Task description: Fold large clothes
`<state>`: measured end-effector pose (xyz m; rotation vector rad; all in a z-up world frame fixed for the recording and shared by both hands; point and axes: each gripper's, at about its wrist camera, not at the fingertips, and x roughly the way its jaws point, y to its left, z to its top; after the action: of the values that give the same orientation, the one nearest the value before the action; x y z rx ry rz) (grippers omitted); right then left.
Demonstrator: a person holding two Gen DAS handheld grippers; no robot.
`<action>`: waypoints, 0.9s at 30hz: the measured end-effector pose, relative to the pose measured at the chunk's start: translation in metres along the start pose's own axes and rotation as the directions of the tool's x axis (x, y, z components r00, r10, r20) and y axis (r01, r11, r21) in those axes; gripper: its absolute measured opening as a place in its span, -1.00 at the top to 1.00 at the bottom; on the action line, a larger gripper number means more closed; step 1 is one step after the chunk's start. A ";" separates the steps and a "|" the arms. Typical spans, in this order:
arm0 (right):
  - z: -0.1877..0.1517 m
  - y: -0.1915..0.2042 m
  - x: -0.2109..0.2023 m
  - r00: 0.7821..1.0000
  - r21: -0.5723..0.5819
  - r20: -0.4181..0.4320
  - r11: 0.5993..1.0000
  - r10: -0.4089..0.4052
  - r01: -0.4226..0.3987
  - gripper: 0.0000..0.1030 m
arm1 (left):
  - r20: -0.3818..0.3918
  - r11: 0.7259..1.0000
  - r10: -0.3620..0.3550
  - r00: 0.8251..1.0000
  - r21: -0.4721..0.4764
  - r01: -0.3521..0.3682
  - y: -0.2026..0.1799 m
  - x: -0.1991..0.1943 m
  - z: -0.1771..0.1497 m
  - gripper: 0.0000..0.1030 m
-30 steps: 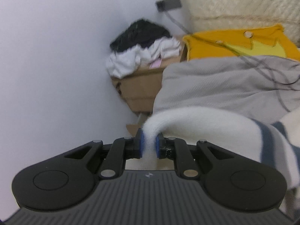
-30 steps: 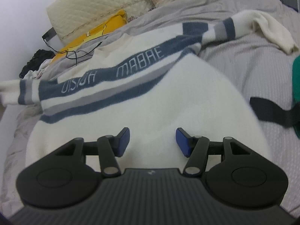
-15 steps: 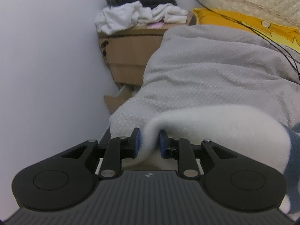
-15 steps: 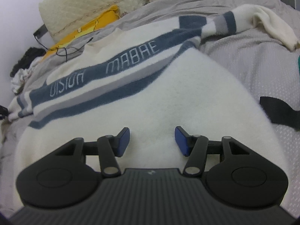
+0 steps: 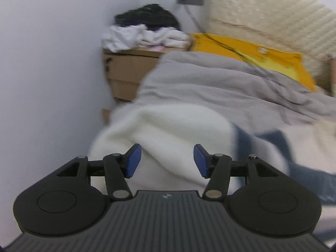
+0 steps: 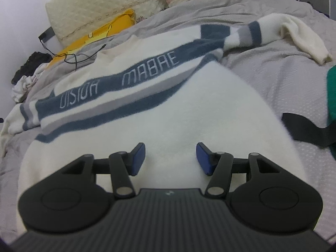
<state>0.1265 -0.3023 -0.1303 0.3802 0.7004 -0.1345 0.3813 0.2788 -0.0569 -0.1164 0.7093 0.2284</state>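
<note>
Change: your left gripper (image 5: 167, 160) pinched the sweater's sleeve (image 5: 168, 130) a second ago; its jaws have just been opening, and the sleeve now lies slack on the bed, free of both pads.
Left claw: you have it about half open, holding nothing; the blue pads (image 5: 132, 160) stand clear of the cloth.
Right claw: your right gripper (image 6: 170, 159) sits as before, roughly half open and empty, over the sweater's lower body.
Sweater: the sweater (image 6: 159, 113) lies spread front-up across the bed, with the far sleeve (image 6: 294, 33) thrown out to the right.
Materials: you see a fuzzy cream knit with navy and grey bands and pale lettering; the grey bedspread (image 6: 273, 73) is finely dotted and rumpled.
Edges: your near sleeve ends close to the bed's left edge, beside the white wall (image 5: 52, 63) and cardboard boxes (image 5: 126, 71).
Room: you have bare bedspread to the right of the sweater, up to a black strap (image 6: 304, 128).
</note>
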 end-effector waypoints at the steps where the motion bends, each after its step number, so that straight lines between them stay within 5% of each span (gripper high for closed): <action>1: 0.000 -0.002 -0.004 1.000 0.009 0.004 1.000 0.002 -0.002 -0.10 | -0.009 1.000 -0.028 1.000 -0.004 0.028 -0.008 -0.012 -0.006 -0.18; 6: -0.002 -0.013 -0.027 1.000 0.062 0.020 0.998 0.012 -0.013 -0.10 | -0.057 0.982 -0.183 0.981 -0.061 0.179 -0.058 -0.067 -0.061 -0.20; 17: -0.008 -0.033 -0.075 0.997 0.078 0.040 0.995 0.059 -0.062 -0.11 | -0.193 0.908 -0.414 0.889 -0.158 0.389 -0.142 -0.145 -0.174 -0.20; 24: -0.003 -0.046 -0.076 0.999 0.124 0.036 0.991 0.039 -0.043 -0.14 | -0.189 0.895 -0.435 0.880 -0.201 0.399 -0.140 -0.170 -0.210 -0.22; 27: -0.002 -0.054 -0.073 0.999 0.163 0.036 0.986 0.029 -0.034 -0.61 | -0.191 0.899 -0.428 0.883 -0.193 0.394 -0.135 -0.168 -0.220 -0.27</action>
<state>0.0560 -0.3515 -0.1001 0.5447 0.6518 -0.1684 0.1522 0.0793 -0.1088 -0.4388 0.8788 -0.1467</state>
